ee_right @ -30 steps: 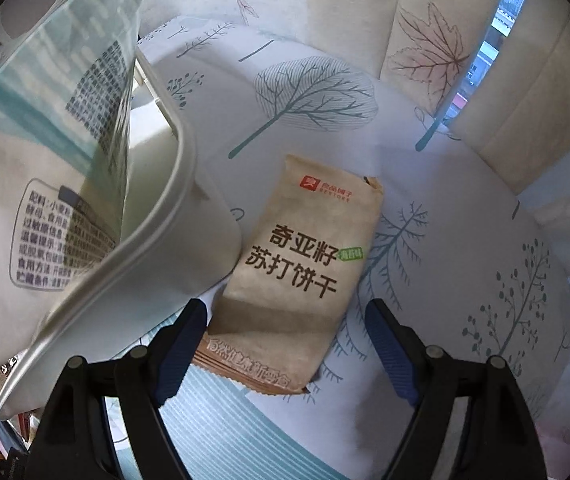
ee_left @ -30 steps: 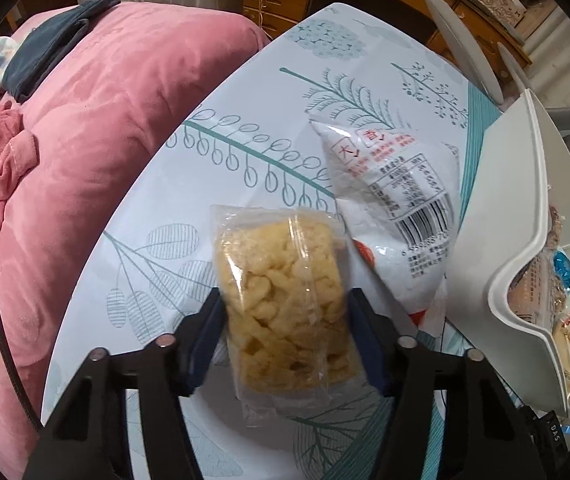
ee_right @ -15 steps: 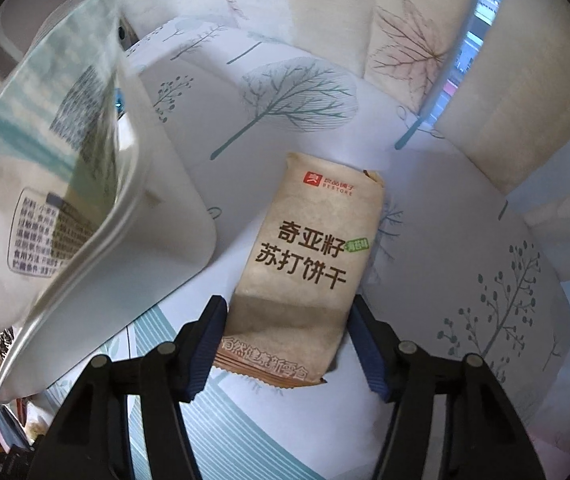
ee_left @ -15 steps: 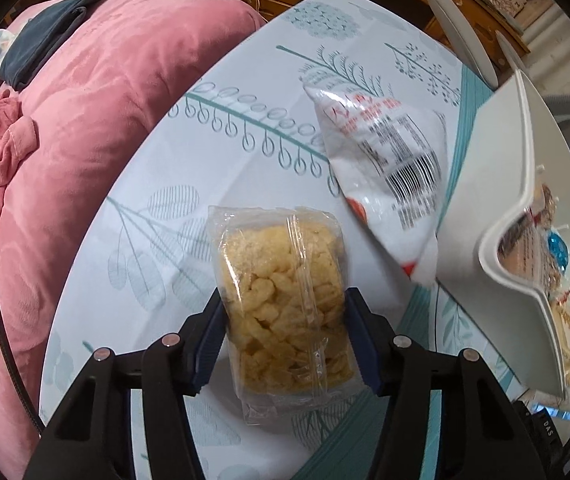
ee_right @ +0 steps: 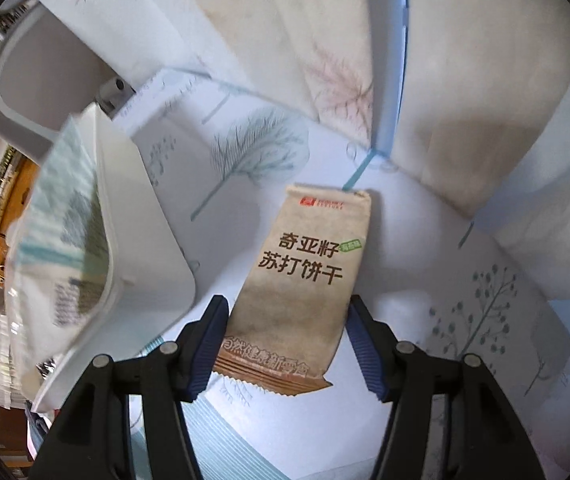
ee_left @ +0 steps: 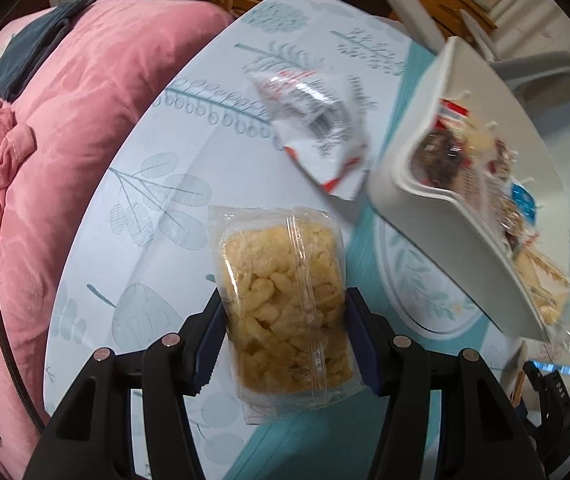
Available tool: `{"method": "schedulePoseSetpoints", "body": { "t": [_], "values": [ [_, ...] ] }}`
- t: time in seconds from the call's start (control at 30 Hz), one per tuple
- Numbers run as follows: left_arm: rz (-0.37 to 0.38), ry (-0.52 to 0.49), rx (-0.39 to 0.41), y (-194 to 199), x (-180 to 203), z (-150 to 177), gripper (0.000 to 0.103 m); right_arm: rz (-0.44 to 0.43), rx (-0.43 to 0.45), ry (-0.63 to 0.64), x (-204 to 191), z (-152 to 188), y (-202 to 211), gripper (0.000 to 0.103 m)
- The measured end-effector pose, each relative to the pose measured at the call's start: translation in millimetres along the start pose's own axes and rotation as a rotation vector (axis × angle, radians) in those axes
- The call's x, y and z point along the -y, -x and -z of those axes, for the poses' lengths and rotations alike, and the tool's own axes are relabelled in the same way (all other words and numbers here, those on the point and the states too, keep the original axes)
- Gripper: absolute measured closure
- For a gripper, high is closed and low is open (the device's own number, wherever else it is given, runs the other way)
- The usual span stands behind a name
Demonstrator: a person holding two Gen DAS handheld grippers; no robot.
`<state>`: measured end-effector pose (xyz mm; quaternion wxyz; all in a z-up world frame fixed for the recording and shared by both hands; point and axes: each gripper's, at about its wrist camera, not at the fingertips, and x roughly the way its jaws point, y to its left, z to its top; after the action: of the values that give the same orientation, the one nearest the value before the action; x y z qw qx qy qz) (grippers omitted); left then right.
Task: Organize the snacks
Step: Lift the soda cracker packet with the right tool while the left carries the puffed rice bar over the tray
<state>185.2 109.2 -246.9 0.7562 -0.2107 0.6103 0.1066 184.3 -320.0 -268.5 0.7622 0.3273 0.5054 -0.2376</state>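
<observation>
My left gripper (ee_left: 283,336) is shut on a clear bag of yellow puffed snacks (ee_left: 285,300) and holds it above the table. A white and red snack packet (ee_left: 321,120) lies on the tablecloth beyond it. A white bin (ee_left: 425,200) with several snacks inside stands at the right. My right gripper (ee_right: 287,344) is shut on a brown cracker packet (ee_right: 305,284) with Chinese print, lifted off the table. The white bin (ee_right: 137,216) stands to its left with a pale printed bag (ee_right: 61,232) in it.
A pink blanket (ee_left: 57,152) and a dark cloth lie left of the table. Wooden drawers and white chair parts stand at the back. In the right wrist view a leaf-print curtain (ee_right: 325,40) hangs behind the table and a white chair (ee_right: 45,80) stands at the upper left.
My right gripper closed on the brown cracker packet and lifted it. My left gripper rose with the puffed snack bag and shifted toward the white bin.
</observation>
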Motion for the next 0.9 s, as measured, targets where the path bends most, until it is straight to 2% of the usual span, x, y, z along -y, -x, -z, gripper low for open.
{"method": "schedulePoseSetpoints", "body": {
  "t": [0.17, 0.27, 0.37, 0.5, 0.9],
  "values": [
    [0.033, -0.048, 0.018, 24, 20, 6, 0.047, -0.068, 0.019, -0.028, 7, -13, 17, 0.045],
    [0.067, -0.055, 0.029, 41, 33, 9, 0.047, -0.105, 0.009, -0.037, 12, -21, 25, 0.092],
    [0.078, -0.076, 0.052, 55, 45, 9, 0.047, -0.165, 0.001, -0.046, 12, -24, 31, 0.092],
    [0.084, -0.099, 0.072, 68, 63, 13, 0.047, -0.204, 0.004, -0.055, 18, -29, 40, 0.092],
    [0.086, -0.182, 0.066, 81, 109, 16, 0.047, -0.205, -0.139, -0.083, 35, -24, 27, 0.091]
  ]
}}
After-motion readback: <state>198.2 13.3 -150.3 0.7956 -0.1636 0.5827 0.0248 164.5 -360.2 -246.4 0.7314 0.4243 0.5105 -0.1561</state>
